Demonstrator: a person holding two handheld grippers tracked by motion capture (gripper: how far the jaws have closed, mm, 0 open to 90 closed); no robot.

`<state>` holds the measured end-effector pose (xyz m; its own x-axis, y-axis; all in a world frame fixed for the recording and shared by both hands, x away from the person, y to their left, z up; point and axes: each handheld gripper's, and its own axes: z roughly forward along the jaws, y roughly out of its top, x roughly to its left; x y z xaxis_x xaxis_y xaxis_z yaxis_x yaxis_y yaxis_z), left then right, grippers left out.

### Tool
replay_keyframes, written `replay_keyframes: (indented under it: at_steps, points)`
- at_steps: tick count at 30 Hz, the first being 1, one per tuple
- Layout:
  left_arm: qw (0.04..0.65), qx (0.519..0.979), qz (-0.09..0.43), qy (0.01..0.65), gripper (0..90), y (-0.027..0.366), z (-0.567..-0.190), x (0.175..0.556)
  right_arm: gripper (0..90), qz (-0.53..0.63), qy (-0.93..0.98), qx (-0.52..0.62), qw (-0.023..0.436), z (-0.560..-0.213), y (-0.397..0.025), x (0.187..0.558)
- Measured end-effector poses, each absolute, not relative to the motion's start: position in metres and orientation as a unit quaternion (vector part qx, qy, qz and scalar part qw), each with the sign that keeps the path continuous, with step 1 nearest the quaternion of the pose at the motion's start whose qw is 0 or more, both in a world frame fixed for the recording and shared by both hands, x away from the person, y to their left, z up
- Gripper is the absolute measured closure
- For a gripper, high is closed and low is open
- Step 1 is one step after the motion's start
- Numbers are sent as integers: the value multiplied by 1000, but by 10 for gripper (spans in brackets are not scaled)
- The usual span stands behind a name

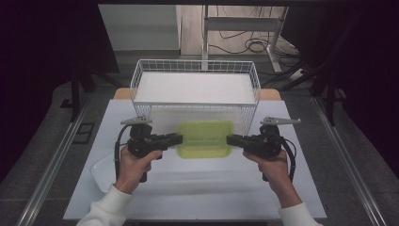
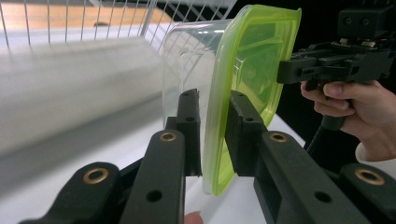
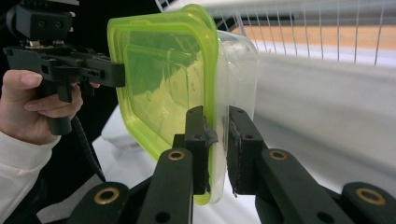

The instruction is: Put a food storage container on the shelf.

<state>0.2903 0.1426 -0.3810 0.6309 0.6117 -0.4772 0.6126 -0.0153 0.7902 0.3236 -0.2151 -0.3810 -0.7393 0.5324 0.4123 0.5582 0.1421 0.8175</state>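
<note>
A clear plastic container with a lime-green lid (image 1: pixel 204 138) hangs level just above the white table, in front of the wire basket. My left gripper (image 1: pixel 178 139) is shut on its left rim and my right gripper (image 1: pixel 231 140) on its right rim. In the left gripper view my left gripper (image 2: pixel 212 135) pinches the container's (image 2: pixel 243 60) green edge, with the right gripper (image 2: pixel 299 70) clamped on the far side. Through the right gripper view, my right gripper (image 3: pixel 217 149) holds the rim where lid and clear tub (image 3: pixel 163 79) meet, opposite the left gripper (image 3: pixel 112 74).
A white wire basket (image 1: pixel 195 66) with a white floor stands at the back of the table, right behind the container. A clear shallow dish (image 1: pixel 101 172) lies at the table's left edge. The white table (image 1: pixel 197 197) is bare toward the front.
</note>
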Motion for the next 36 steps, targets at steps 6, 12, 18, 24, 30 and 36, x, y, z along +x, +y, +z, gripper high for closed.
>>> replay_keyframes:
  at_steps: [6,12,18,24,30,36]
  points:
    - [571,704,-20,422,768,149,-360,311,798,-560,-749,-354,10,-354,-214,340]
    - [579,697,-34,421,767,152,-343,335,797,-558,-750,-356,13,-329,-213,361]
    - [579,695,-50,423,767,153,-326,361,795,-557,-746,-364,25,-313,-214,384]
    - [574,695,-64,429,768,154,-316,388,794,-551,-744,-377,44,-301,-215,409]
    - [569,697,-69,432,768,157,-308,410,795,-547,-737,-391,64,-296,-213,435]
    - [563,694,-75,442,769,164,-308,426,795,-543,-732,-403,82,-299,-207,453]
